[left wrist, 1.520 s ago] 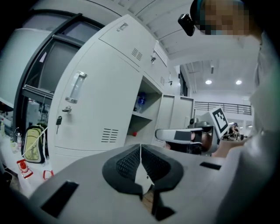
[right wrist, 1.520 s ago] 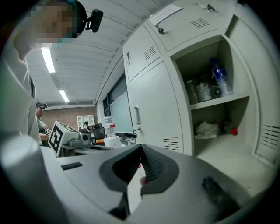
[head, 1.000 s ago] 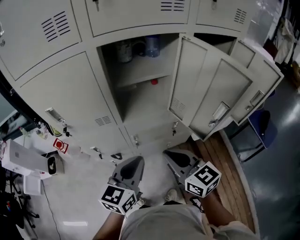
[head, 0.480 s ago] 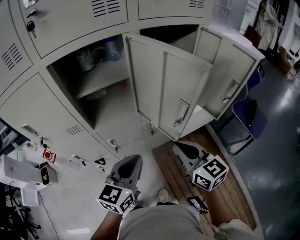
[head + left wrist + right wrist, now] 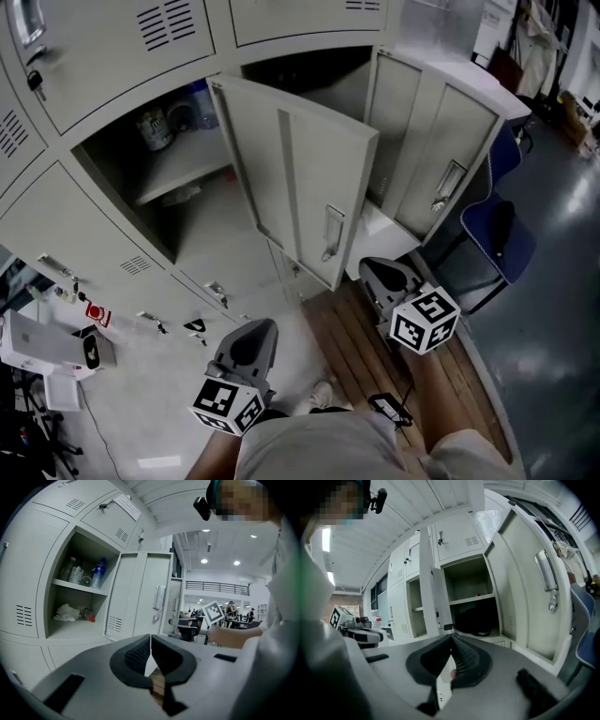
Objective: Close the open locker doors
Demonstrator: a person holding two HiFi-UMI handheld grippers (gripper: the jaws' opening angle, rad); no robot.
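Observation:
Two beige locker doors stand open. The nearer door (image 5: 300, 187) swings out from a compartment holding bottles (image 5: 96, 573) on a shelf; its handle (image 5: 330, 230) faces me. The farther door (image 5: 441, 159) hangs open to its right, and its compartment holds a dark bag (image 5: 476, 618). My right gripper (image 5: 380, 272) is shut and empty, just below the nearer door's lower corner. My left gripper (image 5: 251, 336) hangs lower and to the left, shut on nothing, apart from both doors.
A blue chair (image 5: 497, 234) stands right of the farther door. Wooden planks (image 5: 356, 347) cover the floor under the doors. White boxes (image 5: 47, 333) lie at the left. Closed lockers with handles (image 5: 216, 292) run along the bottom row.
The view has swung right and closer to the doors. My right gripper has risen towards the nearer door's lower edge. The left gripper has stayed low.

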